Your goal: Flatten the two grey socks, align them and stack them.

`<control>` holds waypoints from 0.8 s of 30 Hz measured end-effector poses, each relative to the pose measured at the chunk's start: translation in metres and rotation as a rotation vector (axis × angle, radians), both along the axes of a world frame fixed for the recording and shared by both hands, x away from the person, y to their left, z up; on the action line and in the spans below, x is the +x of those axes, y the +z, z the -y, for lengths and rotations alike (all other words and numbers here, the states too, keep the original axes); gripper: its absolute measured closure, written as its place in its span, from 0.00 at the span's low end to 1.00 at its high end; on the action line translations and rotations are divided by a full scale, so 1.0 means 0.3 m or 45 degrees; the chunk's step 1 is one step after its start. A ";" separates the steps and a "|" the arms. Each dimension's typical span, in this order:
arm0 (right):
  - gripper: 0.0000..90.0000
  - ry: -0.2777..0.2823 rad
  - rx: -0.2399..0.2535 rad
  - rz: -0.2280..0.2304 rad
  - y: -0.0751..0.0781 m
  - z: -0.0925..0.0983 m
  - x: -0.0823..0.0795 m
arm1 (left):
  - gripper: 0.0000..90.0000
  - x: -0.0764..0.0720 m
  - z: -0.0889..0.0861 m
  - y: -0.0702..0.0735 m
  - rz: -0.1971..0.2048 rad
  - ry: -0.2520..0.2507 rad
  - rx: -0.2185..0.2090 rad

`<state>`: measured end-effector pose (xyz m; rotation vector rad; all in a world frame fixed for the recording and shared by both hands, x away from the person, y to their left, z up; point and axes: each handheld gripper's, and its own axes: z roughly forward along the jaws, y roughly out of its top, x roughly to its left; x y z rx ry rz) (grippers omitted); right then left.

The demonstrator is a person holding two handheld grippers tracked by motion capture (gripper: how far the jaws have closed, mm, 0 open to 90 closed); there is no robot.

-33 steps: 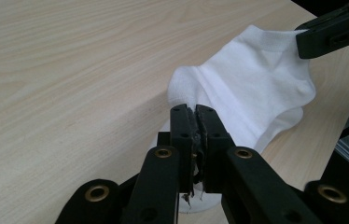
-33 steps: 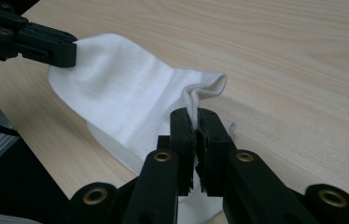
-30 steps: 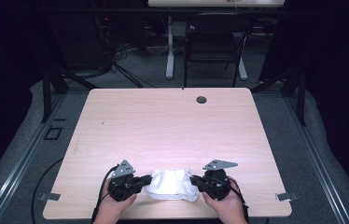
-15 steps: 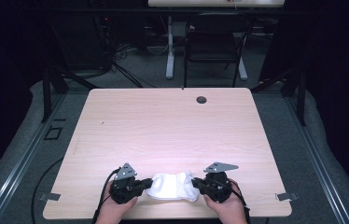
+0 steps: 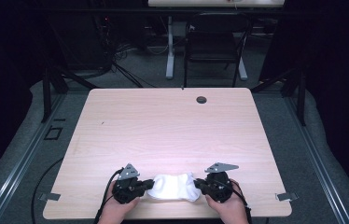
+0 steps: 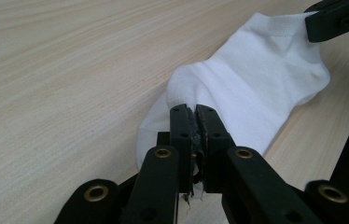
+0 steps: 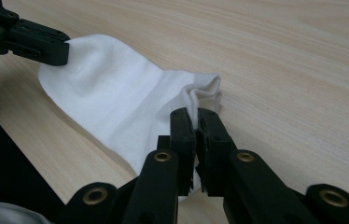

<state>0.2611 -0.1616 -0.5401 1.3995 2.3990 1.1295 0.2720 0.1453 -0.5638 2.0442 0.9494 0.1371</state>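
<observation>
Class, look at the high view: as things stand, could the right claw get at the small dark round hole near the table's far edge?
Probably not at once. The right claw is shut on the white sock at the near edge, with the left claw holding the other end. The bare tabletop leaves the way to the hole free.

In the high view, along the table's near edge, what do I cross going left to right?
left gripper → white sock → right gripper, all on the table.

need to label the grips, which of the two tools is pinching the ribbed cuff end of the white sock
The right tool: it grips the white fabric sock at its ribbed cuff; the left tool pinches the plain toe end.
</observation>
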 end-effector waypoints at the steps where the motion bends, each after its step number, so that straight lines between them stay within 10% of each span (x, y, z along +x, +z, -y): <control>1: 0.95 0.003 -0.001 0.002 -0.003 0.001 0.002 | 0.96 0.000 0.003 -0.004 0.001 0.001 0.003; 24: 0.87 -0.013 -0.037 -0.034 -0.049 0.012 0.026 | 0.86 0.017 0.002 -0.039 0.013 0.009 0.086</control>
